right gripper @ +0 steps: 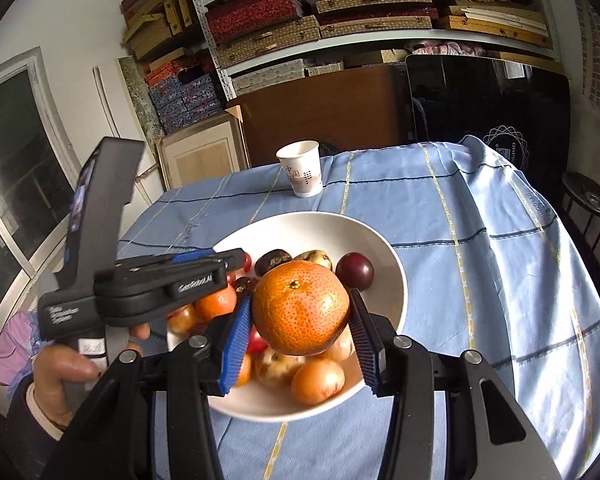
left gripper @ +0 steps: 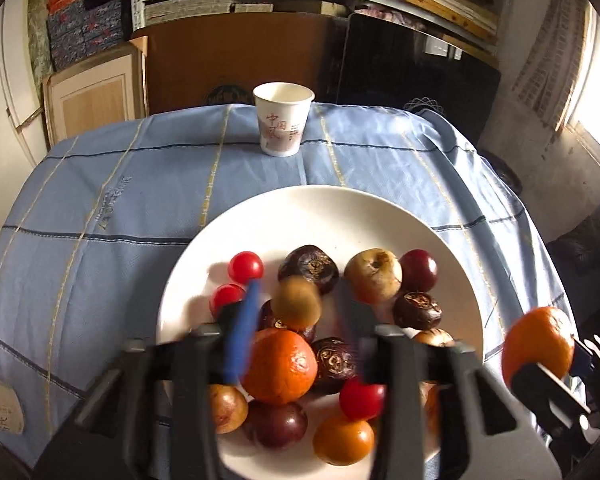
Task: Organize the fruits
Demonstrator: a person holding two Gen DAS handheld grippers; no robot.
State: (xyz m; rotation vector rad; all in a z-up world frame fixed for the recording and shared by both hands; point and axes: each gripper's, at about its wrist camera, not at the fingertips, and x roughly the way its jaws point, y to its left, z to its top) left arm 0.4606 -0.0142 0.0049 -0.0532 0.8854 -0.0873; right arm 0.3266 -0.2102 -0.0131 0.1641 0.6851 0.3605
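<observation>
The right gripper (right gripper: pixel 300 334) pinches a tangerine (right gripper: pixel 300 307) between its blue pads, up above the white bowl (right gripper: pixel 384 256), while the left gripper (left gripper: pixel 296 320) stands spread over the fruit pile, a small brown fruit (left gripper: pixel 297 302) blurred and loose between its fingers. Under the bowl lies a blue checked cloth (right gripper: pixel 480 248), with a paper cup (right gripper: pixel 302 168) at the far edge and box-stacked shelves (right gripper: pixel 340 12) behind. The left gripper's right finger is smeared, and its body hides the bowl's near rim.

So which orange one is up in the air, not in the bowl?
The tangerine squeezed in the right gripper, held above the bowl. The other orange fruits lie down inside it.
</observation>
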